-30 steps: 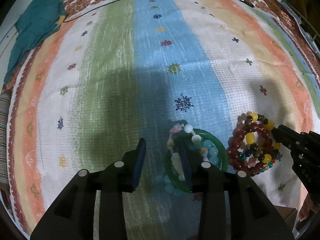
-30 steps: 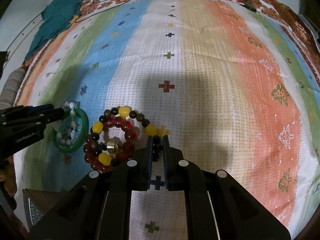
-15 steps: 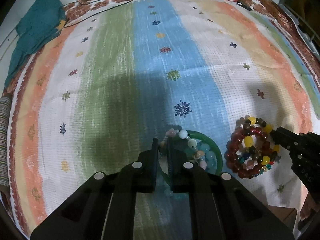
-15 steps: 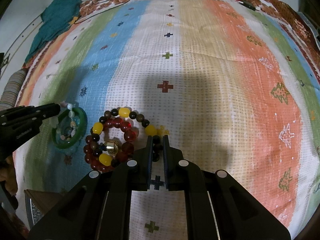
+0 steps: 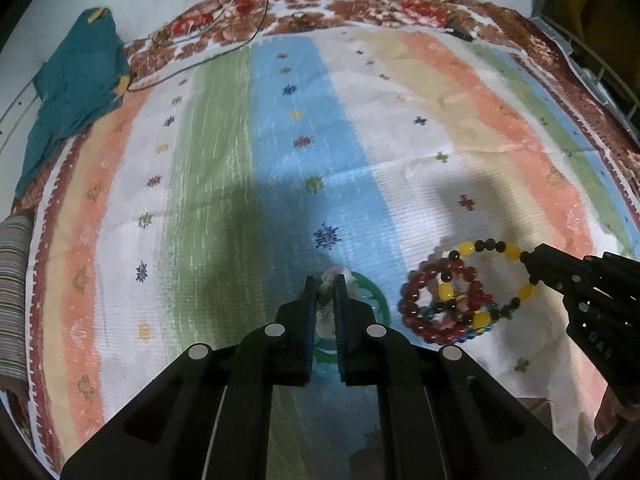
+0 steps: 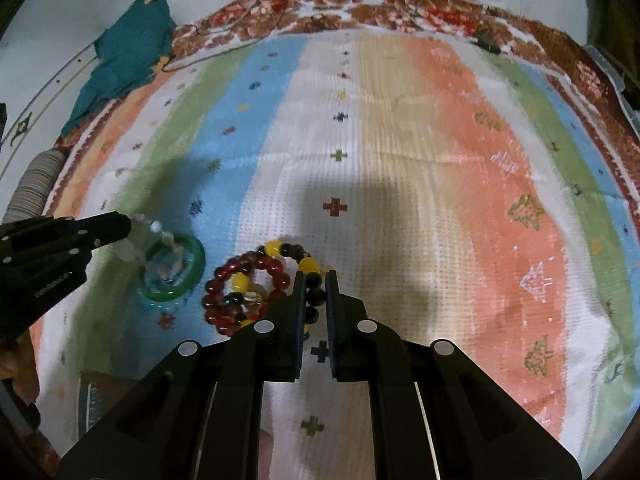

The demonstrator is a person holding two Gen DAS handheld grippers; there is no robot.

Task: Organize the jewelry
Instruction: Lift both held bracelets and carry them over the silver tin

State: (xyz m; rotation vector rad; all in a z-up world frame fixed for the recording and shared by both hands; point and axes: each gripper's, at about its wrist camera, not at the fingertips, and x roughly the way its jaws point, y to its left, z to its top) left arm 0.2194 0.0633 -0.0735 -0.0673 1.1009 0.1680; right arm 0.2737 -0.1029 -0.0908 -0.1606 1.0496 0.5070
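Note:
My left gripper (image 5: pixel 324 285) is shut on a pale bead bracelet (image 5: pixel 326 286), whose white and pink beads (image 6: pixel 154 229) hang from its tip above a green bangle (image 6: pixel 176 292) on the striped cloth. My right gripper (image 6: pixel 312 280) is shut on a yellow-and-dark bead bracelet (image 5: pixel 490 246), lifted off the cloth. A dark red bead bracelet (image 5: pixel 420 304) lies under it with smaller coloured beads and a gold ring (image 6: pixel 254 294). In the left wrist view the right gripper (image 5: pixel 530 258) enters from the right; in the right wrist view the left gripper (image 6: pixel 126 226) enters from the left.
A striped cloth (image 5: pixel 280 160) with small embroidered motifs covers the surface. A teal garment (image 5: pixel 72 80) lies at the far left corner, with thin black cables (image 5: pixel 240 20) beside it. A striped cushion (image 5: pixel 14 264) sits at the left edge. A wire rack (image 5: pixel 600 80) stands far right.
The left gripper closed on the pale bead bracelet and rose with it. The right gripper, still shut, lifted the yellow-and-dark bracelet off the pile.

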